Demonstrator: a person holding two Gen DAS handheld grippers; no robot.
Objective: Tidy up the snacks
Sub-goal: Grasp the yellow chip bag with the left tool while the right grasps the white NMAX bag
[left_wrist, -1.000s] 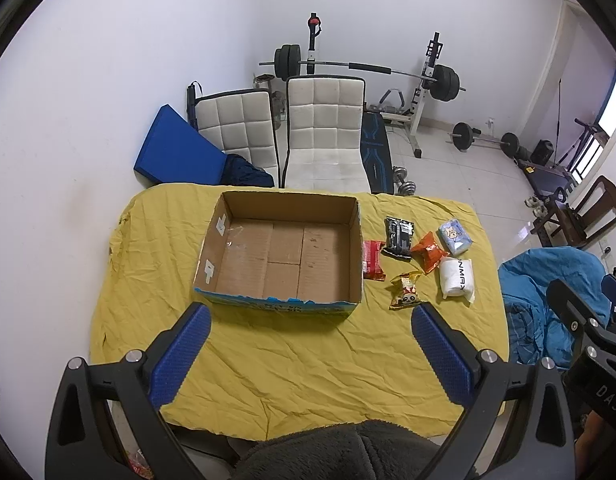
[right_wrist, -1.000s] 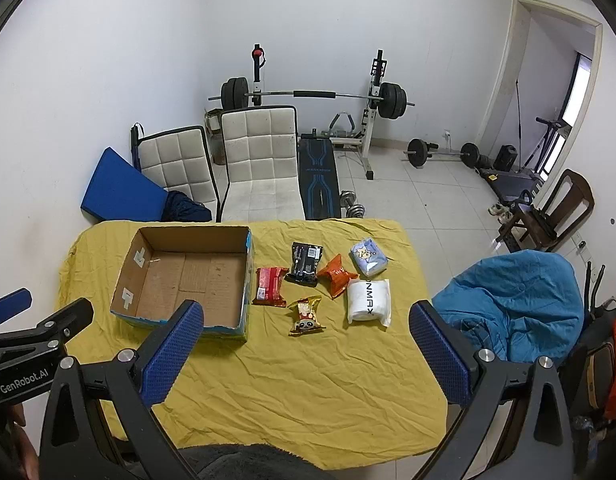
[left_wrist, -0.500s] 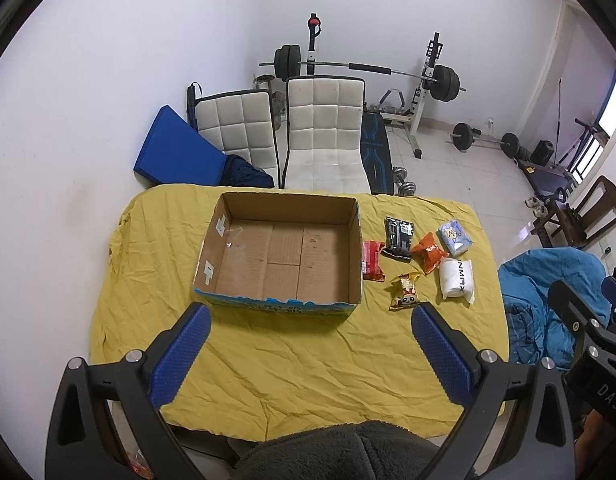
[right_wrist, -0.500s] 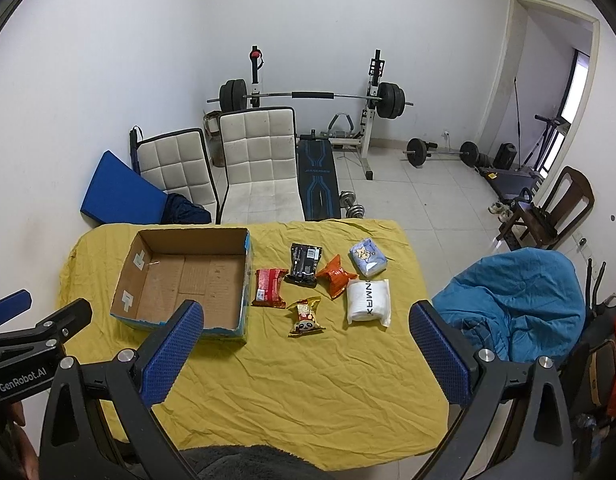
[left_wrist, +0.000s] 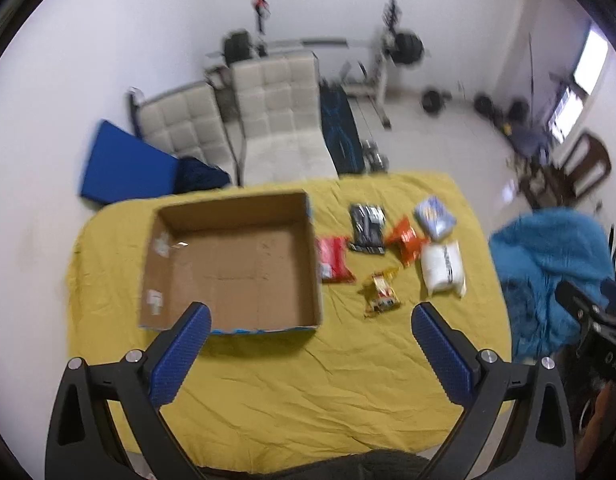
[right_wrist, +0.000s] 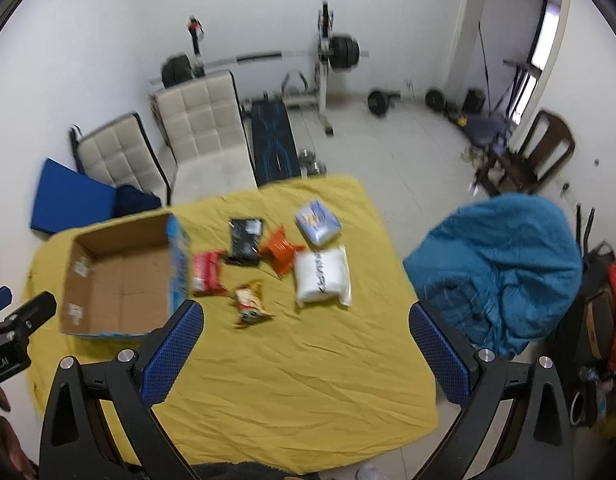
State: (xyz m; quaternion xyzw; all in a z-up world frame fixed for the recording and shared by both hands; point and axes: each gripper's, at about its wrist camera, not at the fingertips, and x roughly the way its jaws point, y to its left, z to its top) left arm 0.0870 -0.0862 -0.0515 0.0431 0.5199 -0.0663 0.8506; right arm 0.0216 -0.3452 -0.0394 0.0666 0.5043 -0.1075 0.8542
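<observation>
Chairs [left_wrist: 268, 120] behind table (weights [right_wrist: 339, 52] beyond)

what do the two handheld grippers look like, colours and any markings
Both look alike: the left gripper and right gripper have black angular frames with triangular cut-outs, silver round bolts at the joints, and flat fingers faced with blue dimpled pads. White lettering, partly cut off, shows on the black body of each where it appears in the other's view.

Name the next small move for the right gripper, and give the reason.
Probably lower the right gripper toward the small yellow snack packet, the nearest one. Both grippers are open and hold nothing, the cardboard box has no snacks in it, and all six packets lie on the yellow cloth to its right.
</observation>
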